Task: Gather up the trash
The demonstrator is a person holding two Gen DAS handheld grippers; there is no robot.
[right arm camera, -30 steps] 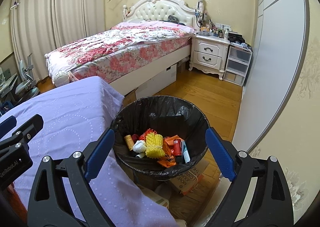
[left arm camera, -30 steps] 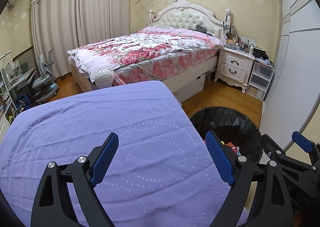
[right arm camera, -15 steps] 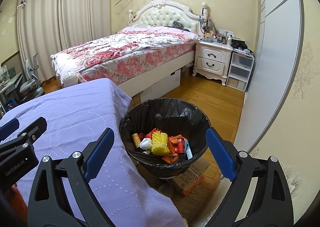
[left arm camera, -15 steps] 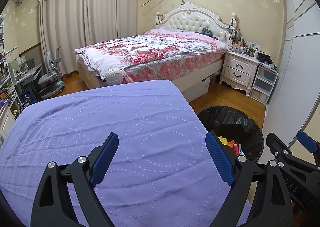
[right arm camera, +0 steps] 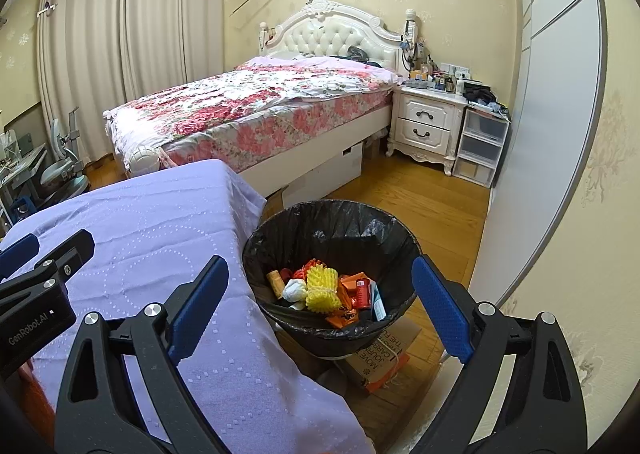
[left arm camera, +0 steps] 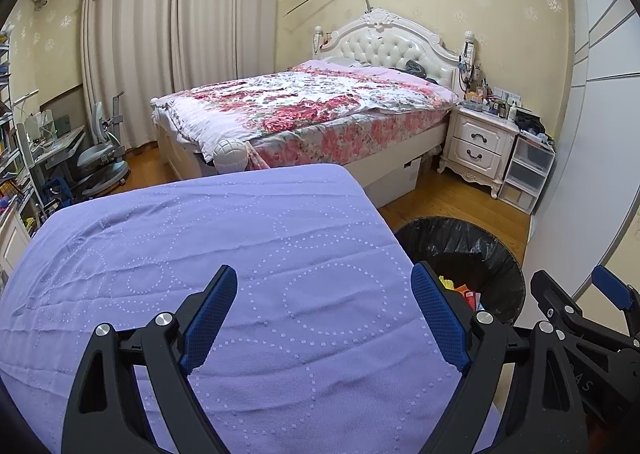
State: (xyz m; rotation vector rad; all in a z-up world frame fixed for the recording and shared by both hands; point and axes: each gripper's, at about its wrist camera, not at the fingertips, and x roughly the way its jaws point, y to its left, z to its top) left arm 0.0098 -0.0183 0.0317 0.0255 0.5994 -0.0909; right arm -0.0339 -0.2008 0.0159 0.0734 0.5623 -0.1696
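Purple cloth covers the worktop (left arm camera: 280, 254), and nothing lies on it. Both the left hand-held gripper (left arm camera: 324, 318) and the right hand-held gripper (right arm camera: 320, 310) are spread wide and hold nothing. All the trash (right arm camera: 326, 290) sits in the black bin (right arm camera: 332, 221) at the lower middle, close beside the worktop for easy dropping.

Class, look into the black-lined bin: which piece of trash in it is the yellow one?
The foam fruit net, in the middle of the pile in the bin: bright yellow mesh, while the pieces around it are orange, red, white or cork-brown.
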